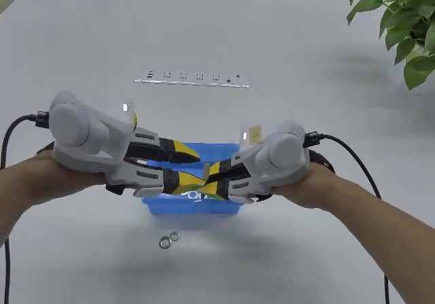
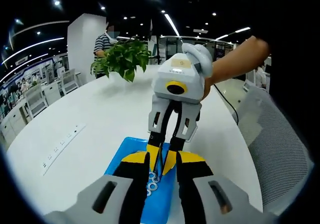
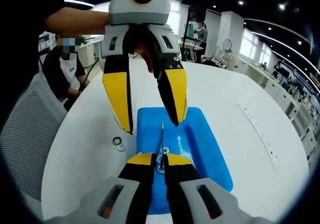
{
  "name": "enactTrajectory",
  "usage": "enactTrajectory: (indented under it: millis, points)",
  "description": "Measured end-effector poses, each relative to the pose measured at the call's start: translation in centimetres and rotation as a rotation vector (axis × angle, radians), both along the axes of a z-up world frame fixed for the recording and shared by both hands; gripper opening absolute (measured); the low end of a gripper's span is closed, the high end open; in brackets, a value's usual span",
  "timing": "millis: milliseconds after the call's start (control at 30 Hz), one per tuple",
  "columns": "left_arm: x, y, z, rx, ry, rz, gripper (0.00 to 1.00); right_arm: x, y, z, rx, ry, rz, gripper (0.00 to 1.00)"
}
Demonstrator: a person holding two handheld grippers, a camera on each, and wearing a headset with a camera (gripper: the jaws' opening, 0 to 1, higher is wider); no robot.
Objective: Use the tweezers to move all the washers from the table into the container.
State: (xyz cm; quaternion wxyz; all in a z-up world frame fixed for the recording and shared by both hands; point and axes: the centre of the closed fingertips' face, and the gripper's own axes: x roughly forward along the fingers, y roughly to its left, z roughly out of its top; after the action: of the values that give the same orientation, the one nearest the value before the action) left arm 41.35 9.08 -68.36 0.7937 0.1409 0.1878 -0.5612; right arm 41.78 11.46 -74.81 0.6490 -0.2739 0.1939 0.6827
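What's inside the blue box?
Some shiny washers lie in the blue container, and the tweezers poke in over them. The right gripper covers part of the bottom, so I cannot count them all.

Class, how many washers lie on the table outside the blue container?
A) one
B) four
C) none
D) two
D: two washers lie close together on the table, just off the blue container on the person's side. The right gripper view shows the same pair.
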Motion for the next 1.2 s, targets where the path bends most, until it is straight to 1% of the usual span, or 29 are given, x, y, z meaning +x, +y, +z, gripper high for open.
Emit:
enactTrajectory:
  millis: [133,200,267,467,567,967,1200]
  points:
    - [0.22,-0.39,-0.36,0.006,-0.005,-0.012,0.22,-0.03,0.05,-0.03,-0.004,-0.007,0.010,0.09]
    - [0.37,-0.40,-0.75,0.026,-0.003,-0.012,0.17,-0.06,0.10,0.00,-0.006,-0.011,0.014,0.09]
    - [0.41,-0.36,-0.91,0.038,-0.008,-0.015,0.15,-0.09,0.15,0.02,-0.007,-0.012,0.016,0.09]
    - [0.45,-0.34,-0.86,0.036,-0.008,-0.016,0.11,-0.13,0.26,-0.02,-0.008,-0.016,0.021,0.09]
    - [0.48,-0.27,-0.93,0.040,-0.008,-0.015,0.07,-0.11,0.33,-0.03,-0.008,-0.018,0.022,0.09]
    - [0.37,-0.20,-0.88,0.039,-0.007,-0.018,0.06,-0.19,0.22,0.08,-0.013,-0.021,0.020,0.11]
    - [0.37,-0.20,-0.09,0.032,-0.015,-0.010,0.06,-0.05,0.20,0.49,-0.004,-0.021,0.000,0.15]
